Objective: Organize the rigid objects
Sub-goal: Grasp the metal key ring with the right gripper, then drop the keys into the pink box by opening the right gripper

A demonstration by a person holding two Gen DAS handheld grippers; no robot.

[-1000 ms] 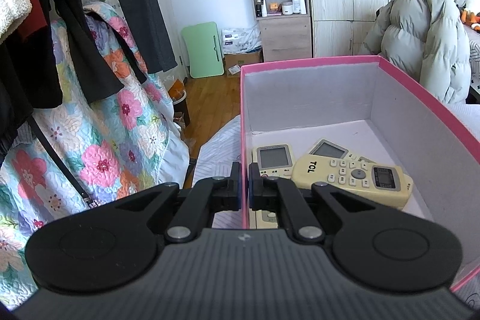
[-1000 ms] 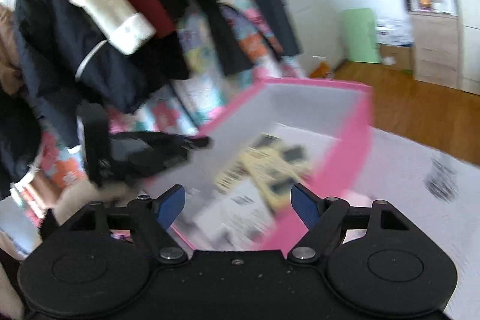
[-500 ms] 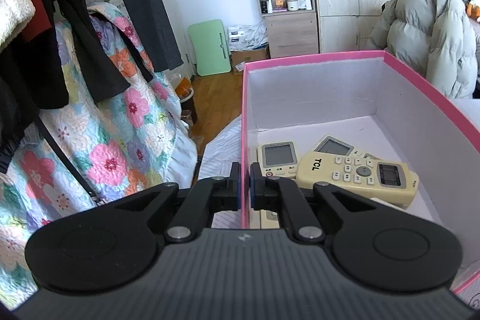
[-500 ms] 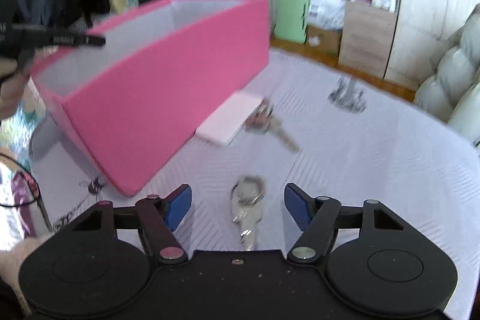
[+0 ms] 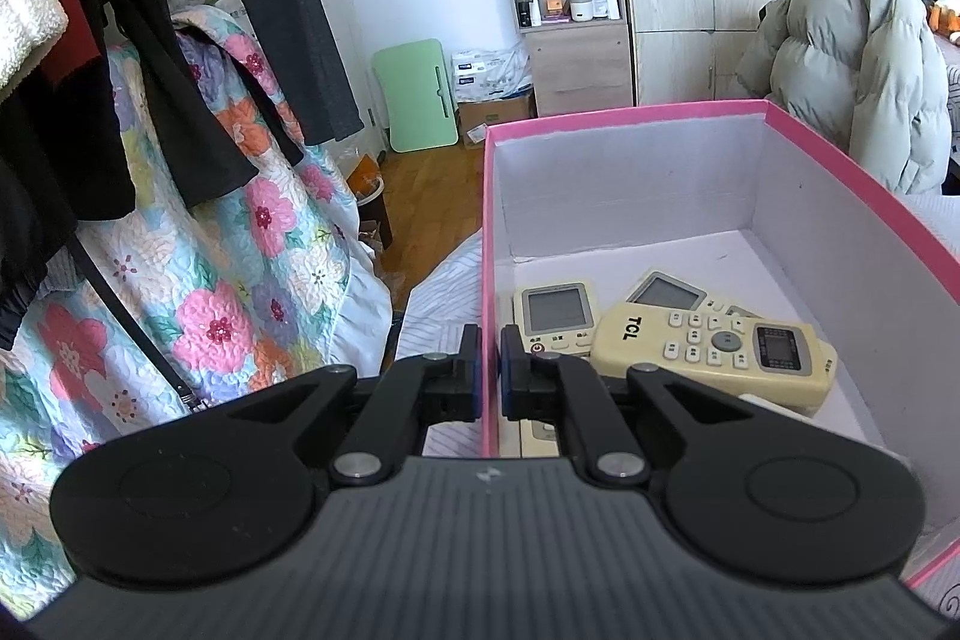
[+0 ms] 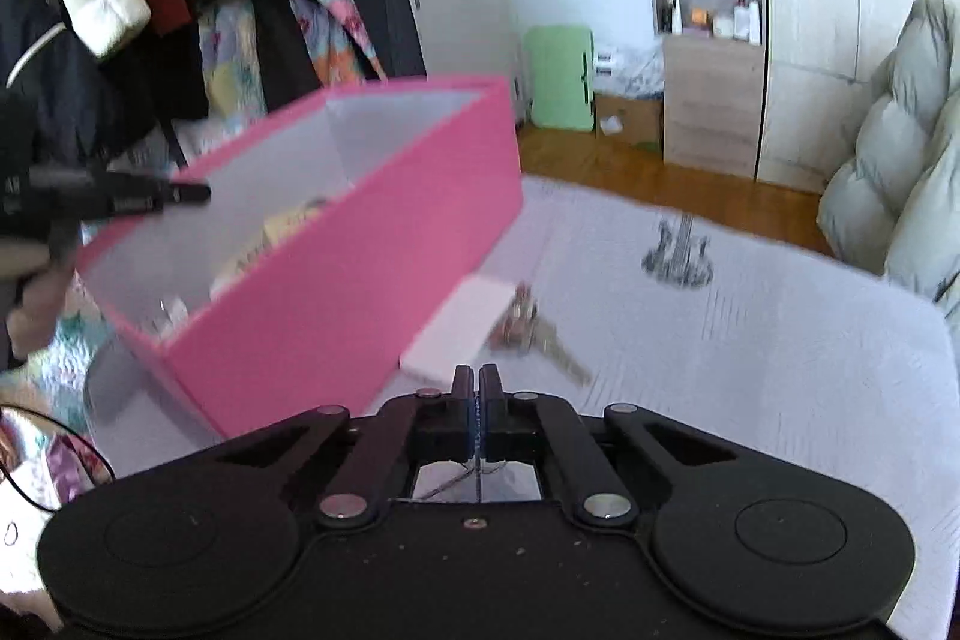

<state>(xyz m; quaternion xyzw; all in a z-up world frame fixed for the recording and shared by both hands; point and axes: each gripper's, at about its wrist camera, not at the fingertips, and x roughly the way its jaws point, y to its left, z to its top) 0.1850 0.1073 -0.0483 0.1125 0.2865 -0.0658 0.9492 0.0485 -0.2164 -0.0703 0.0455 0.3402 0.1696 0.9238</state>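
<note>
In the left wrist view, the left gripper (image 5: 490,340) is closed on the left wall of the pink box (image 5: 852,172), with one finger outside the wall and one inside. In the box lie several remotes. A yellowish TCL remote (image 5: 714,349) lies across the others, with its small screen toward the right. A second remote (image 5: 555,310) lies just beside the gripped wall, its grey screen facing up, and a third remote (image 5: 666,291) shows partly from under the TCL one. The box stands on a white sheet (image 5: 444,292). To the left hangs a flowered quilt (image 5: 228,280) with dark clothes over it.

In the right wrist view, the right gripper (image 6: 478,388) has its fingers pressed together; something thin shows between the finger bases, but what it is I cannot tell. The pink box (image 6: 360,280) is ahead and to the left, and the left gripper (image 6: 150,199) holds its far wall. A white flat object (image 6: 462,328) lies against the box's near side, and a bunch of keys (image 6: 531,331) lies just to its right on the sheet (image 6: 750,340).
</note>
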